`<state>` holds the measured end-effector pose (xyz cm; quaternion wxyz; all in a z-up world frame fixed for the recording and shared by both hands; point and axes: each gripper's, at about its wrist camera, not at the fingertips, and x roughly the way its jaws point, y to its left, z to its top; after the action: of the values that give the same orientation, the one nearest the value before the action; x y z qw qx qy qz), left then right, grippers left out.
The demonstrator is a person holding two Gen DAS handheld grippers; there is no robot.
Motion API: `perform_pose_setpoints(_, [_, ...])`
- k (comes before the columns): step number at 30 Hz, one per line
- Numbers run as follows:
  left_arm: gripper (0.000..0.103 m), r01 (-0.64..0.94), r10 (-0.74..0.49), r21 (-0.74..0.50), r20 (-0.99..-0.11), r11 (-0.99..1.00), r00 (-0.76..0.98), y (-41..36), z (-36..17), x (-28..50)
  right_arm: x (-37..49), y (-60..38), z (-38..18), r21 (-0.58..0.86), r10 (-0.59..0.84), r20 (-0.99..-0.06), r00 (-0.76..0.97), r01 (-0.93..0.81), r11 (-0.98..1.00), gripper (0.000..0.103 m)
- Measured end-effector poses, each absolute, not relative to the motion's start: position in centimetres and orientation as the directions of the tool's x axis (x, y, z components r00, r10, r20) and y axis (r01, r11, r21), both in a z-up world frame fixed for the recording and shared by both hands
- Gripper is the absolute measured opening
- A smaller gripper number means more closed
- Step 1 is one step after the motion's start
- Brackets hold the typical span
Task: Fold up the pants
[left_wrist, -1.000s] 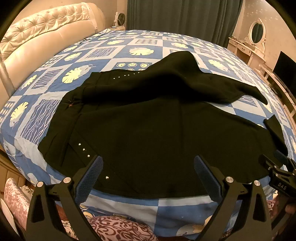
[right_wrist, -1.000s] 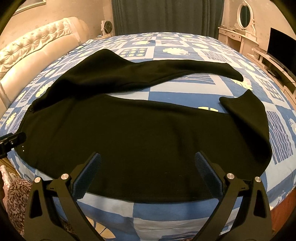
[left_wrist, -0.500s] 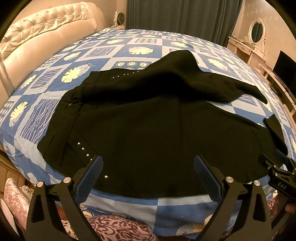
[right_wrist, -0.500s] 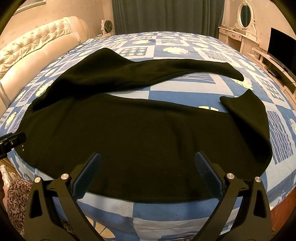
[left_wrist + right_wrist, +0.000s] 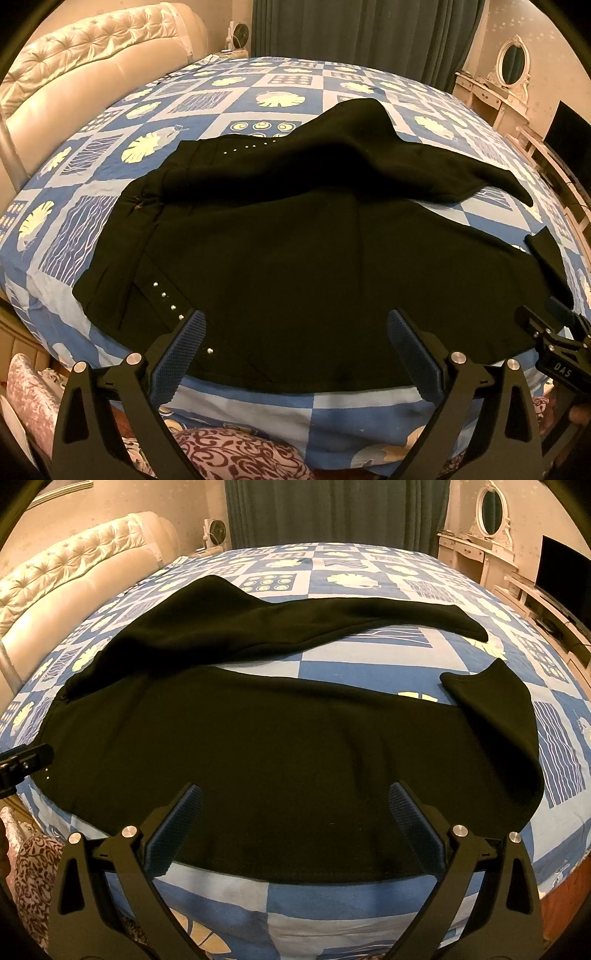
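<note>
The black pants lie spread across the middle of the frame on the blue patterned bed, waist at the left with small studs, one leg bent away toward the upper right, the other running along the near edge with its cuff folded back at the right. The left gripper hangs at the bottom, fingers wide apart, holding nothing. The right gripper is likewise spread and empty; whether either touches the cloth is hard to say. A tufted headboard fills the upper left.
</note>
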<state>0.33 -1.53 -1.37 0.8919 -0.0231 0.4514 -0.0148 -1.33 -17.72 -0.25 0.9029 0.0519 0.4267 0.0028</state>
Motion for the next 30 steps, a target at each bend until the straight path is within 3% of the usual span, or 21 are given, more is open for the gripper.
perform_pose_setpoints(13, [0.098, 0.005, -0.058, -0.067, -0.812, 0.998, 0.581, -1.7, -1.5, 0.1, -0.2, -19.1, 1.2, 0.049, 0.015, -0.781, 0.625, 0.036, 0.998, 0.101])
perform_pose_setpoints(18, [0.098, 0.001, -0.077, -0.093, -0.823, 0.996, 0.562, -1.4, -1.8, 0.3, 1.9, -23.1, 2.7, -0.074, -0.124, -0.767, 0.629, 0.106, 0.992, 0.101])
perform_pose_setpoints(26, [0.098, -0.001, -0.092, -0.111, -0.832, 0.994, 0.546, -1.1, -2.1, 0.5, 7.1, -28.7, -0.3, -0.438, -0.422, -0.754, 0.503, 0.094, 0.894, 0.101])
perform_pose_setpoints(28, [0.098, -0.002, -0.095, -0.114, -0.837, 0.993, 0.540, -1.0, -2.2, 0.6, 7.8, -29.6, -1.0, -0.445, -0.424, -0.772, 0.473, 0.075, 0.893, 0.094])
perform_pose_setpoints(30, [0.098, -0.004, -0.099, -0.120, -0.841, 0.993, 0.531, -1.0, -2.4, 0.7, 8.5, -30.1, -1.5, -0.474, -0.449, -0.772, 0.450, 0.065, 0.878, 0.068])
